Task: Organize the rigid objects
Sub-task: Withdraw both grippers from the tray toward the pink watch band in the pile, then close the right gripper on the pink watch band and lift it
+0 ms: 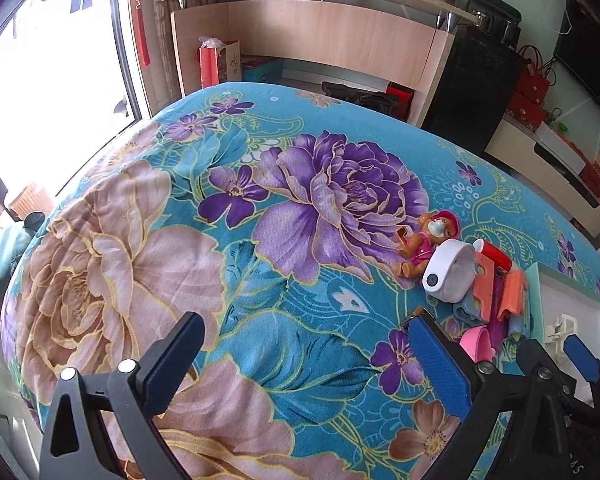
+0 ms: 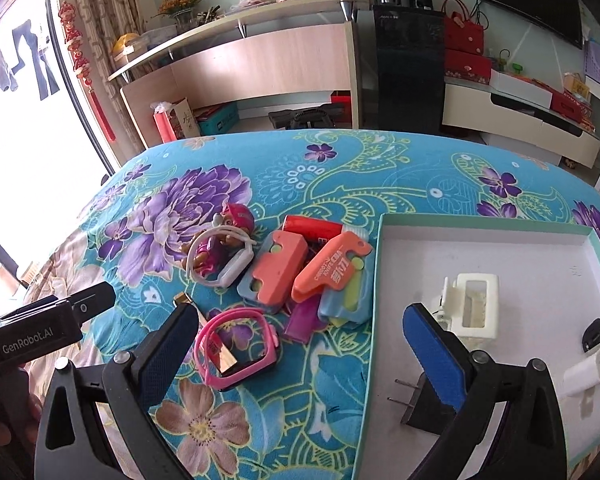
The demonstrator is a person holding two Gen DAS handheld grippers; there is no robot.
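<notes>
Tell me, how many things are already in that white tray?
3 that I can see in the tray: a cream plastic frame mid-tray, a black plug near the front, and a white charger at the right. The gripper may hide more.

The blanket (image 2: 340, 168) is showing a turquoise ground with purple and beige flowers outlined in gold; the tray (image 2: 480, 222) is presenting a white floor inside a pale green rim; the toy pup (image 2: 224, 236) is wearing a pink helmet and a magenta suit; the watch strap (image 2: 240, 344) is showing bright pink; the clips (image 2: 278, 270) are showing coral orange over light blue; both hand-held gripper bodies are appearing black, with blue textured pads (image 2: 432, 354).
</notes>
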